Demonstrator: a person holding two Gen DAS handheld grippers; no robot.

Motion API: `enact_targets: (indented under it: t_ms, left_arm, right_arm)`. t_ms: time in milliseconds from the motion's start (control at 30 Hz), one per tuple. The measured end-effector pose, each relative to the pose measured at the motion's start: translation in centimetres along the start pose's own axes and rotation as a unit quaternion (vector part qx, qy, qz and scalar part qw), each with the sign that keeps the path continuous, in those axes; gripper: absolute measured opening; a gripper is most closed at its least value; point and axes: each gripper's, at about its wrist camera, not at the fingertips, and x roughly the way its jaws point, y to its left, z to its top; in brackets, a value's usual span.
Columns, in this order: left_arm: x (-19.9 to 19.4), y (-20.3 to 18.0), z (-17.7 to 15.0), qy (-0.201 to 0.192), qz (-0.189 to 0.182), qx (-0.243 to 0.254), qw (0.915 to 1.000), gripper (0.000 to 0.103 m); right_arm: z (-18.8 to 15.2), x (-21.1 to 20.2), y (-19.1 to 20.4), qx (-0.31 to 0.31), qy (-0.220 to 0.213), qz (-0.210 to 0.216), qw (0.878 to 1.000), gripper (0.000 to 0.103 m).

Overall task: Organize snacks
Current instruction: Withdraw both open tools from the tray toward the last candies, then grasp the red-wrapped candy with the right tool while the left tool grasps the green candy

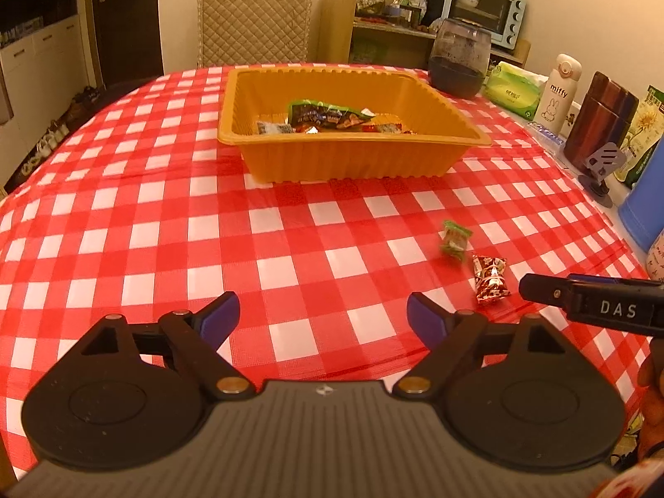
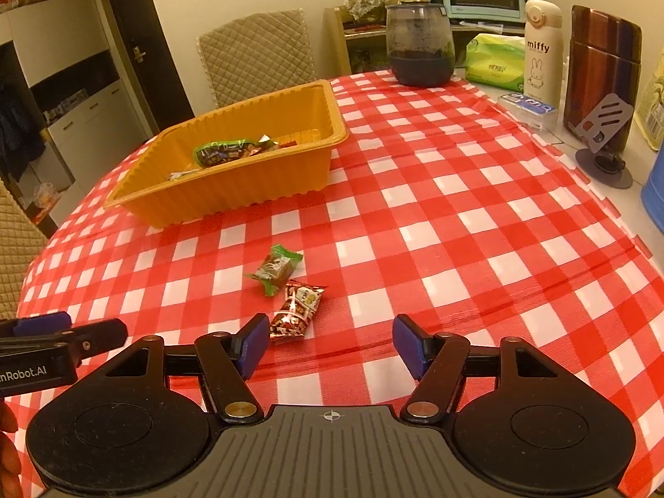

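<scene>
Left gripper [image 1: 323, 317]: jaws wide, nothing between them, above bare checked tablecloth [image 1: 166, 228] | orange tray [image 1: 357, 157]: far centre, holds several snack packets | green-wrapped candy [image 2: 276, 267] and red-wrapped candy [image 2: 296, 309]: on cloth, touching | right gripper [image 2: 325, 344]: jaws apart, empty; red candy just beyond its left pad.

Our two hand-held grippers, matched in black, grey and blue

Our left gripper [image 1: 323, 315] and right gripper [image 2: 330, 342] look alike: each has a ribbed grey body bearing a small crosshair mark, two black teardrop-shaped side plates with round embossed discs, black link arms pinned by brass-coloured rivets and small silvery screws, and jaws faced with blue pads. Seen side-on, our right one bears white letters "DAS", and our left one reads "nRobot.AI" in white.
</scene>
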Motion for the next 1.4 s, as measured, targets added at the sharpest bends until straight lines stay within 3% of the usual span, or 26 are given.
enact_targets:
  t_ms: [433, 500, 900, 1067, 1400]
  left_arm:
    - [1.2, -0.1, 0.6, 0.018, 0.0, -0.003, 0.9998, 0.086]
    - [1.4, -0.1, 0.6, 0.02, -0.001, -0.005, 0.9998, 0.086]
    - [2.4, -0.4, 1.1, 0.016, -0.006, 0.0, 0.9999, 0.086]
    - [2.7, -1.1, 1.3, 0.017, -0.023, 0.009, 0.9995, 0.086]
    - [4.0, -5.1, 2.6, -0.011, -0.083, 0.073, 0.9938, 0.08]
  right_arm:
    - [0.1, 1.3, 1.0, -0.005, -0.016, 0.011, 1.0, 0.063]
    - [0.2, 1.7, 1.3, -0.01, -0.015, 0.012, 1.0, 0.049]
    - [-0.4, 4.5, 3.2, -0.059, -0.001, -0.01, 0.998, 0.024]
    - [-0.4, 4.1, 2.8, -0.058, -0.006, -0.018, 0.998, 0.021]
    - [0.6, 2.2, -0.3, 0.005, -0.027, -0.049, 0.998, 0.021]
